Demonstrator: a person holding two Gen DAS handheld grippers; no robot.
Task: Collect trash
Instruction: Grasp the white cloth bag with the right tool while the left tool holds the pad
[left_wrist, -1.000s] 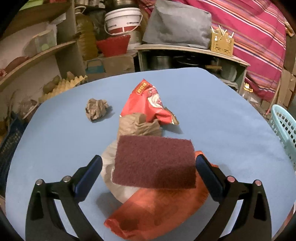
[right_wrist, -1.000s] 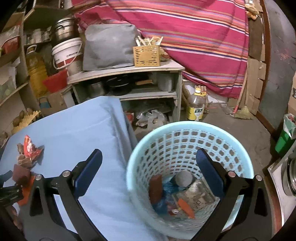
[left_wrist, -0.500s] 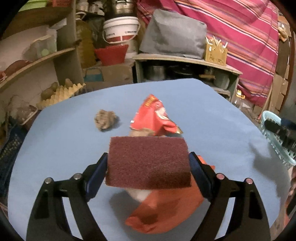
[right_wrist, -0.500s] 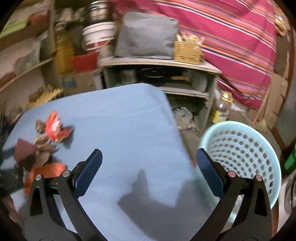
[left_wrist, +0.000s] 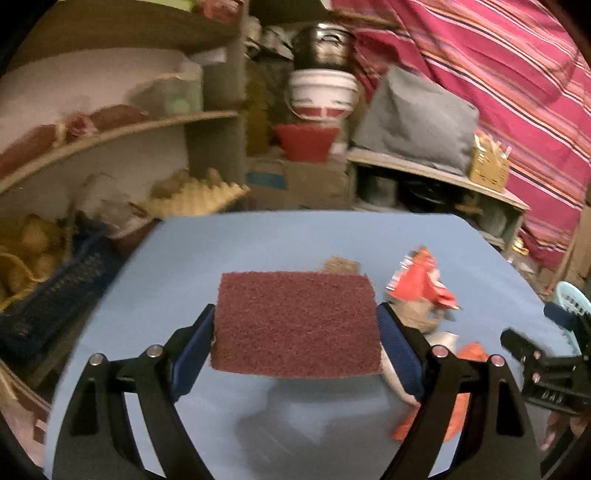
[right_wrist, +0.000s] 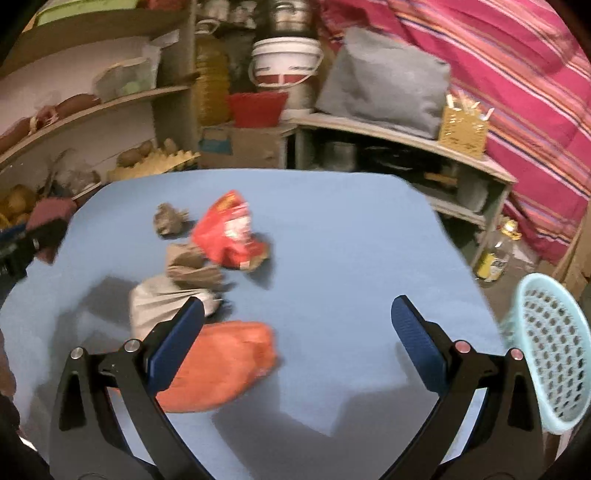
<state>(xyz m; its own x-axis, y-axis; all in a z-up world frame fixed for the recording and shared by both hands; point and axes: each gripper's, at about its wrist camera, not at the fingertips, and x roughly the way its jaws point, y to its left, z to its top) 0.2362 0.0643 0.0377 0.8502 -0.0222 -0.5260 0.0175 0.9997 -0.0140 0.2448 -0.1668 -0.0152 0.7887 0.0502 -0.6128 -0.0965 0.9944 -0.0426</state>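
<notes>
Left wrist view: the left gripper (left_wrist: 297, 328) is closed on a maroon scouring pad (left_wrist: 297, 325), one blue finger pressed to each short edge, the pad held flat above the blue table (left_wrist: 229, 254). The pad hides most of a crumpled brown paper ball (left_wrist: 341, 265) behind it; only the ball's top shows. An orange plastic bag (left_wrist: 460, 398) is cut off by the right finger, and a whitish bag (left_wrist: 443, 338) beside it is largely covered. The frame is motion-blurred, so print on the red snack wrapper (left_wrist: 421, 280) is unreadable.

Right wrist view: the right gripper (right_wrist: 297, 328) is wide open and holds nothing, over the near edge of the table (right_wrist: 351, 240). The orange bag (right_wrist: 221, 363) lies partly under its left finger; behind it come the whitish bag (right_wrist: 162, 302), a crumpled brown paper (right_wrist: 192, 267), the red wrapper (right_wrist: 225, 232) and the paper ball (right_wrist: 168, 219), clustered toward the table's left side. The light blue perforated basket (right_wrist: 550, 354) stands off the right edge, cut by the frame.

Beyond the table: shelves (right_wrist: 96, 107) with potatoes, a white bucket (right_wrist: 286, 61), a red tub (right_wrist: 256, 109), a grey cushion (right_wrist: 384, 83), a striped cloth (right_wrist: 517, 74).

Against the frames before, the pad has risen off the trash pile, and the right gripper has swung from the basket to the table.
</notes>
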